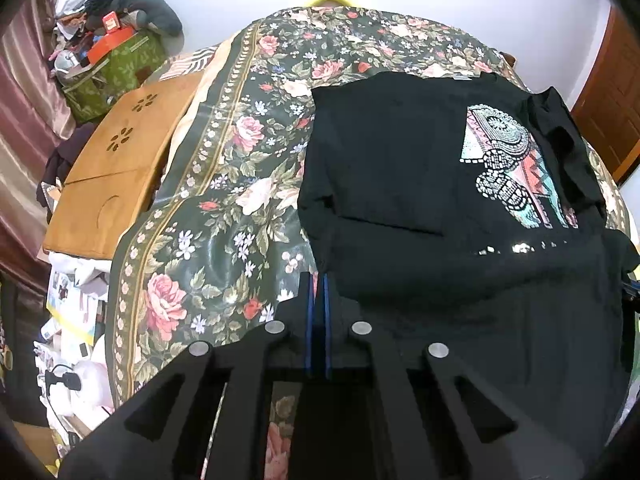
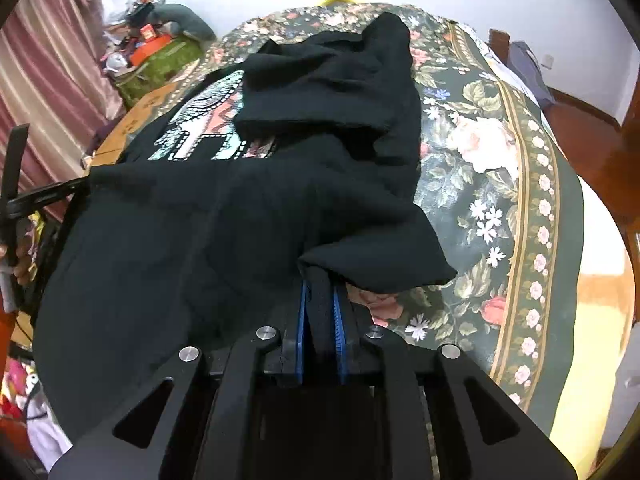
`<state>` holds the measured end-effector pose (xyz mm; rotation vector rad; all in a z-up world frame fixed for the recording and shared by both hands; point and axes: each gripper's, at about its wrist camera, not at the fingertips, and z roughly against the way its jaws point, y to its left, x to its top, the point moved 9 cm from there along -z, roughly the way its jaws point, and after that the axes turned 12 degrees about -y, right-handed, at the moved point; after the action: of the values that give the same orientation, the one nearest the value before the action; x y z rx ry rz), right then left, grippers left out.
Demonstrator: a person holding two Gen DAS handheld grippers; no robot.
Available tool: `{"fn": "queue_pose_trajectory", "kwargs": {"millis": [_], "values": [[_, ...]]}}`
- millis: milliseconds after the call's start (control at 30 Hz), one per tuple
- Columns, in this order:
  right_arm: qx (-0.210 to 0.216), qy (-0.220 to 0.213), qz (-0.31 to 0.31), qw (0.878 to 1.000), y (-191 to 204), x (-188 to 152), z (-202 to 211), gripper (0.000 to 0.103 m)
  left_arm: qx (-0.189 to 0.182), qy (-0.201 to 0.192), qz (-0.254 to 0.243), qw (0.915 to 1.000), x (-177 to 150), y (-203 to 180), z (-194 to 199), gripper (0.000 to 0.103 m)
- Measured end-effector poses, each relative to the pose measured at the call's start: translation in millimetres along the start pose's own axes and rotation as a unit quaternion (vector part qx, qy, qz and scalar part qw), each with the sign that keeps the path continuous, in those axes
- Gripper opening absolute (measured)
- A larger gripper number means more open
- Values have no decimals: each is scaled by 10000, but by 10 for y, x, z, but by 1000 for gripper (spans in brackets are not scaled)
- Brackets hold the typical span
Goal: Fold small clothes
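shirt (image 1: 400, 168) | black, pale beaded print on chest | partly folded, side flap and sleeve laid over print | near hem lifted | lying on floral bedspread

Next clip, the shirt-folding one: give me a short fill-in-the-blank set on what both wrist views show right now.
1. The black printed T-shirt lies on a bedspread patterned with ____.
2. The right gripper is shut on ____ fabric.
3. The left gripper has its blue-edged fingers nearly ____.
4. Beside the bed lies a flat ____ board with flower-shaped cutouts.

Missing words: flowers; black; together; wooden
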<state>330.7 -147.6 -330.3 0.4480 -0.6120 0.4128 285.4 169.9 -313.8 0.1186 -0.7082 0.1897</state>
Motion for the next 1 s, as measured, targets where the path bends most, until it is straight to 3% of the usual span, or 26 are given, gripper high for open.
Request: {"fn": "queue_pose_trajectory", "kwargs": {"millis": [67, 100, 133, 167, 367, 600, 733, 1000], "values": [[5, -2, 9, 10000, -26, -14, 88, 21, -90, 30, -2, 10000, -65, 7, 81, 20], [-18, -9, 16, 10000, -49, -27, 140, 31, -123, 46, -7, 9999, -128, 33, 156, 27], [-31, -29, -1, 10000, -66, -34, 196, 41, -129, 50, -17, 9999, -179, 42, 213, 40], [-36, -71, -39, 10000, -105, -64, 276, 44, -146, 39, -43, 9999, -246, 74, 296, 46], [-174, -80, -194, 9996, -271, -341, 629, 49, -213, 247, -24, 9995, -667, 217, 664, 55], [-213, 254, -478, 9983, -328, -826, 724, 49, -276, 619, 128, 9976, -1300, 364, 931, 56], [-220, 440, -734, 9961, -404, -1100, 727, 49, -434, 666, 461, 9958, -1464, 417, 1034, 60], [75, 358, -898, 9953, -346, -1165, 791, 49, -867, 711, 756, 9908, -1612, 243, 1126, 59]]}}
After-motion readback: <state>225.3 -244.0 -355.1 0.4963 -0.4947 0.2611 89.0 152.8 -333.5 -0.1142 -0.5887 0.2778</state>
